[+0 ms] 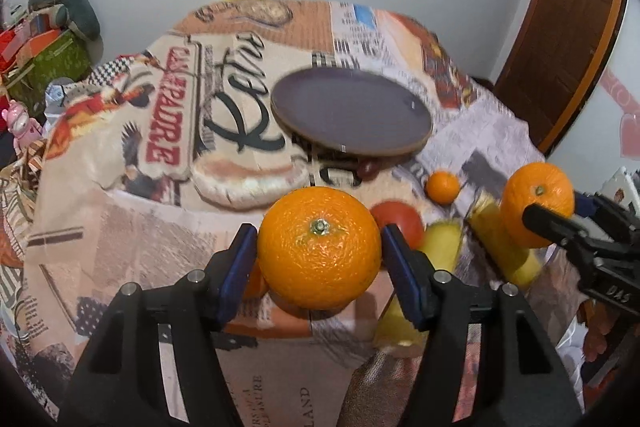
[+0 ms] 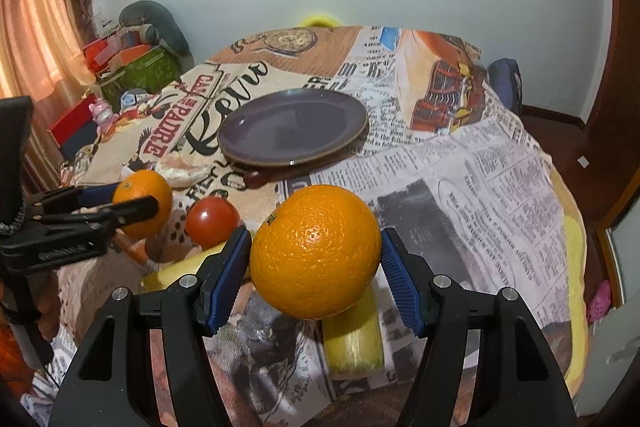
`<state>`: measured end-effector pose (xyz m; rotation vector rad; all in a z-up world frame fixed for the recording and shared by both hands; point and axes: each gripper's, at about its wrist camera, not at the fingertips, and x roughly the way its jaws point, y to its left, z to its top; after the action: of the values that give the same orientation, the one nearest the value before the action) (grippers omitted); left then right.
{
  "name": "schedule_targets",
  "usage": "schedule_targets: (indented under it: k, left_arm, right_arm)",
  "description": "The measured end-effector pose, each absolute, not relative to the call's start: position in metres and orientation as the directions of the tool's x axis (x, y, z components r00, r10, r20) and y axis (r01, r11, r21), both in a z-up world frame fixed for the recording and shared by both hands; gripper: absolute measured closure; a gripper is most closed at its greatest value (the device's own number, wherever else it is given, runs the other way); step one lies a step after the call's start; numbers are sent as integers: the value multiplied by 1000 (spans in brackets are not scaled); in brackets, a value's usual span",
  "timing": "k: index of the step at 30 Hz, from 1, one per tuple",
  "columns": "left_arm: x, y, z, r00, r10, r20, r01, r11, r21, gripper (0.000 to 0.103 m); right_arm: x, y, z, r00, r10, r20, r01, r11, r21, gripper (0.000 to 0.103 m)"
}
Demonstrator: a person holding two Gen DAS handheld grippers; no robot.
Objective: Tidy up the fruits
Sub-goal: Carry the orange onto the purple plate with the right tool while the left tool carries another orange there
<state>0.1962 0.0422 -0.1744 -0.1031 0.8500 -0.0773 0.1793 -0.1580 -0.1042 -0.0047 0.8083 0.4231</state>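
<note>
So the left gripper (image 1: 319,251) was clamped on a big orange (image 1: 319,247), blue pads (image 1: 240,259) pressed into both sides, stem end facing the camera, held up off the table. Same deal with the right gripper (image 2: 316,259): it was pinching a second orange (image 2: 316,251) between its pads, also lifted clear of the cloth. Each one showed up off to the side in the other's camera.

Under and around them on the printed tablecloth (image 2: 480,187) sat a tomato (image 2: 212,221), a smaller orange (image 1: 442,187) and a few yellow bananas (image 1: 504,239), all close together near the front. Further back was an empty dark plate (image 2: 292,131), with something small and dark red (image 2: 256,178) right at its near rim, couldn't tell what.
</note>
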Motion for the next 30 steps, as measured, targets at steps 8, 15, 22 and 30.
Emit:
schedule_targets:
  k: [8,15,22,30]
  left_arm:
    - [198,51,-133,735,-97,-671,20,992,-121,40]
    - [213,55,-109,777,-83,-624,16,994,-112,40]
    - [231,52,-100,798,-70,-599,20,996,-90,40]
    - [262,42,-106,790,-78,-609,45,997,-69,40]
  right_arm:
    - [191,-155,-83,660,363,-658,-375,918,130,41]
    - [207,-154,-66,704,361,-612,-369,922,119,41]
    - [227,-151,-59,723,366,-586,-370,921,120,41]
    - [253,-145,-63,728,358,-585,-374,922,100,41]
